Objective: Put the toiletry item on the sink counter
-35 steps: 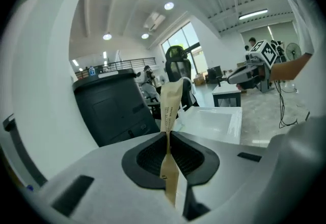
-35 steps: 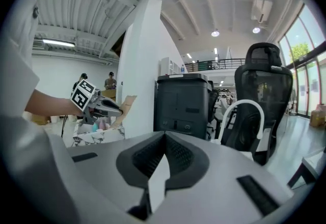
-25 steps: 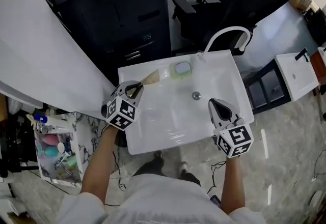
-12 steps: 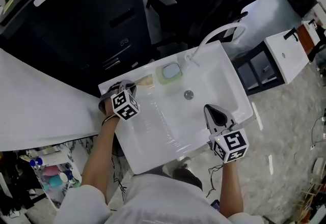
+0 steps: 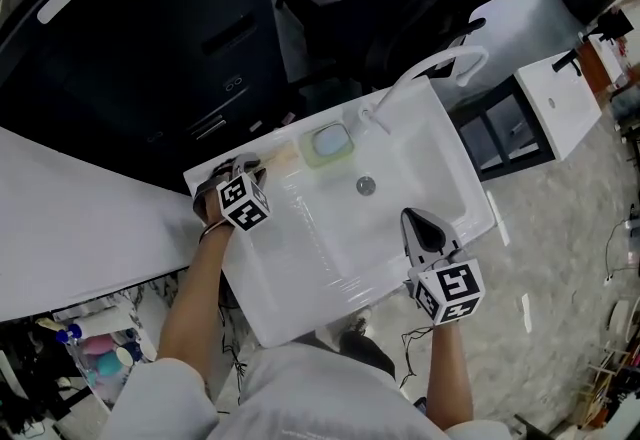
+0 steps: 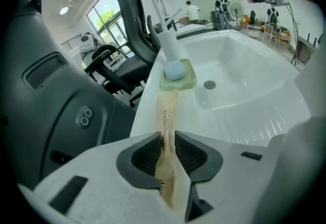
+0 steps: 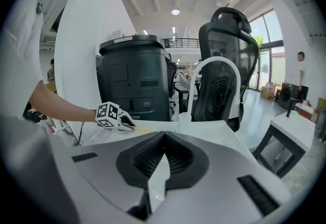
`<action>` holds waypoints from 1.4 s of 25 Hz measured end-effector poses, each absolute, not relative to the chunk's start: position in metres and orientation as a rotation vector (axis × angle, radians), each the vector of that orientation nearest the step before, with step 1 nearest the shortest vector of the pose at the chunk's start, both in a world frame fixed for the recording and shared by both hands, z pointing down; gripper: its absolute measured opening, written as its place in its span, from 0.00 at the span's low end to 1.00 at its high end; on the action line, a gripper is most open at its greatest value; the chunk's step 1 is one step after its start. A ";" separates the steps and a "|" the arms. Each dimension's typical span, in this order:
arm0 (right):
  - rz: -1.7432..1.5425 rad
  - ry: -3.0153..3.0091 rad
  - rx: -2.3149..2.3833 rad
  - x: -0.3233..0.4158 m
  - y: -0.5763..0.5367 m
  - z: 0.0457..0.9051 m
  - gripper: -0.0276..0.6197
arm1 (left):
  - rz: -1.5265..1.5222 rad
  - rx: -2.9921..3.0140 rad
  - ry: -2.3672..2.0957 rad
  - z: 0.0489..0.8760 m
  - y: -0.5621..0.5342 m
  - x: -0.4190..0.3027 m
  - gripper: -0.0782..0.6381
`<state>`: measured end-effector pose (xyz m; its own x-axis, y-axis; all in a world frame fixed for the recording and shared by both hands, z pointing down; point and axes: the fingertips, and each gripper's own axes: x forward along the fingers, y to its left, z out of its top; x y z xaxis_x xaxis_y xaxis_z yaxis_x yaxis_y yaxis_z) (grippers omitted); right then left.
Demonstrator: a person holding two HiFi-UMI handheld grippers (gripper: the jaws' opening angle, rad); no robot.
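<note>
Loosening around a slim tan paper packet, the left claw is opening its ribbed pads, with the packet's near end between them. The packet lies lengthwise along the white desk strip at the back edge of the sink, its far end just touching a pale green soap dish that carries a rounded blue-grey soap. From the head view this claw sits at the sink's back left corner, the packet pointing toward the dish.

Beyond the dish, a white curved faucet rises over the basin, and the round drain sits at the basin's bottom. A black office chair and a dark cabinet stand behind the sink.

The right claw is clenched, tips together with nothing between them. It hovers over the front right of the basin, well apart from the packet, looking across at the left claw's marker cube.
</note>
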<state>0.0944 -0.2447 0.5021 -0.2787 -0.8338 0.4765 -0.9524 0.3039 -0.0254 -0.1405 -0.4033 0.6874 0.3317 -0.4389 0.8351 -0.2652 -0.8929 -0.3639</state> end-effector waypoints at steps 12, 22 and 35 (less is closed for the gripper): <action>0.319 -2.262 1.590 0.114 -0.233 0.472 0.04 | -1.250 -2.787 1.040 0.610 -0.361 -0.155 0.30; 0.113 -2.418 1.486 0.121 -0.207 0.411 0.04 | -0.775 -2.769 1.362 0.468 -0.274 -0.158 0.16; -0.169 -2.529 1.407 0.124 -0.158 0.330 0.04 | -0.424 -2.638 1.585 0.362 -0.151 -0.151 0.12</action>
